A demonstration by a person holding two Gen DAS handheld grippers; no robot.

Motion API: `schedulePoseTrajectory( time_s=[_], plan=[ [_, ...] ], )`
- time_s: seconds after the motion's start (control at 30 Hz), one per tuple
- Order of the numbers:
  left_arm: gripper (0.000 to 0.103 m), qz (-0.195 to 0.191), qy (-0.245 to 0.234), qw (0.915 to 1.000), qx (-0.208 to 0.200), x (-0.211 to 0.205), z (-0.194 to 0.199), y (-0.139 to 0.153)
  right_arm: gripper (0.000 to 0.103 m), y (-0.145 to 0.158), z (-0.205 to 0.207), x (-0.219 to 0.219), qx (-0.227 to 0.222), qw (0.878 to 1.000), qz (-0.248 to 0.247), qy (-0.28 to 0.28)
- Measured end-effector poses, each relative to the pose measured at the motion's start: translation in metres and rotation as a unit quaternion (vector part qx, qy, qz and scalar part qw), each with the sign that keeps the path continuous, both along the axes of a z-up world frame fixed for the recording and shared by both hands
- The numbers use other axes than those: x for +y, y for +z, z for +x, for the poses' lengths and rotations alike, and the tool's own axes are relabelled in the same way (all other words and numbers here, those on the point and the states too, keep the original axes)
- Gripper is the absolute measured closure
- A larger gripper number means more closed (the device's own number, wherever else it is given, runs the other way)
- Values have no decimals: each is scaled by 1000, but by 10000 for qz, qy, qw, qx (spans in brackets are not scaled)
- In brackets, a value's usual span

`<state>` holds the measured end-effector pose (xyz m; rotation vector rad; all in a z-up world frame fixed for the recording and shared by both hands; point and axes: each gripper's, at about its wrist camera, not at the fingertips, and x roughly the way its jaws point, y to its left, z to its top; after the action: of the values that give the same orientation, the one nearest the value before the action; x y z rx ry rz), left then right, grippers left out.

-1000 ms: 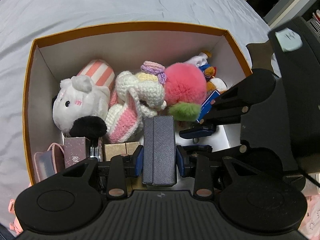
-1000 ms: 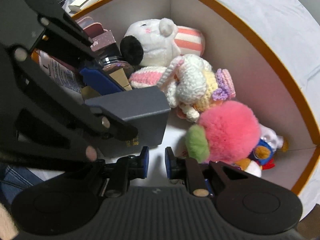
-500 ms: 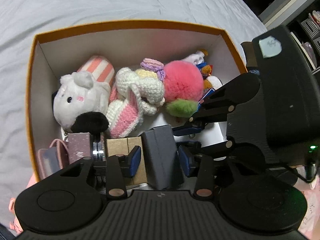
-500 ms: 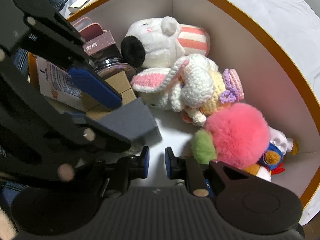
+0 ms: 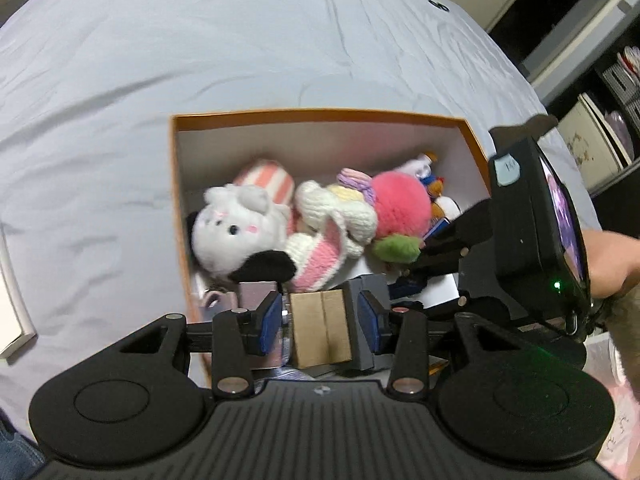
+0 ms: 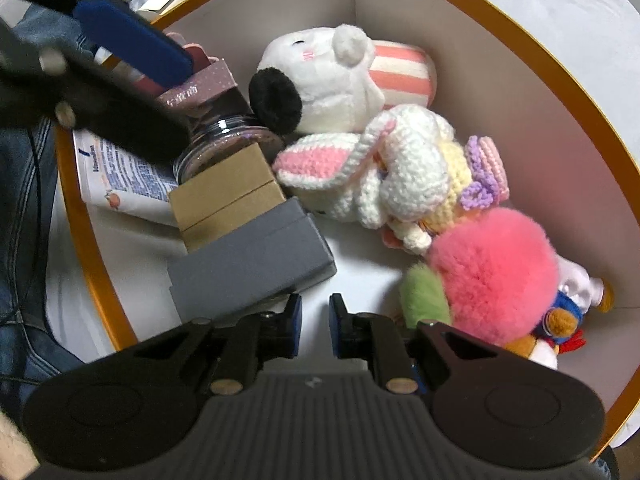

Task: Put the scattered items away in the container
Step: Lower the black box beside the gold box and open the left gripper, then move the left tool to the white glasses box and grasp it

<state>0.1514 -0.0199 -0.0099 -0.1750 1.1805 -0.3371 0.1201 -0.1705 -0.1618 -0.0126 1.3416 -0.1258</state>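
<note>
My left tool (image 5: 318, 318) stands wide with nothing between its pads, above the near end of the orange-rimmed box (image 5: 320, 115). Just below it lie the tan carton (image 5: 322, 328) and, toward its right pad, the grey case (image 5: 366, 334), resting free inside the box. My right tool (image 6: 314, 326) is narrow, its jaws closing on nothing, over the bare white floor of the box.

Only the right view shows writing: a printed leaflet (image 6: 116, 176) left of the tool, blue text too blurred to read, and a maroon box (image 6: 196, 88) with gold characters I cannot make out, beside a clear jar (image 6: 224, 140).

Ahead of both tools lie the white plush (image 6: 320, 72), crocheted bunny (image 6: 384, 172) and pink pompom (image 6: 492, 272). The left view alone shows the bed sheet (image 5: 200, 60) around the box, and my right tool's body blocking the box's right corner.
</note>
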Motion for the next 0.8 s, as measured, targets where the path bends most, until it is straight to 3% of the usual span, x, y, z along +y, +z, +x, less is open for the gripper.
schedulePoseTrajectory(
  time_s=[0.1, 0.43, 0.6, 0.8],
  plan=[
    [55, 66, 65, 9999, -58, 5, -1, 0, 94, -1, 0, 3, 20, 10000, -12, 41],
    [55, 89, 73, 9999, -98, 17, -10, 1, 92, 10, -11, 8, 118, 9994, -312, 90],
    [55, 82, 139, 9996, -224, 28, -15, 9, 77, 27, -24, 14, 137, 9971, -744, 34],
    [55, 189, 401, 9982, -403, 56, -25, 22, 64, 60, -33, 24, -264, 9900, -1383, 85]
  ],
)
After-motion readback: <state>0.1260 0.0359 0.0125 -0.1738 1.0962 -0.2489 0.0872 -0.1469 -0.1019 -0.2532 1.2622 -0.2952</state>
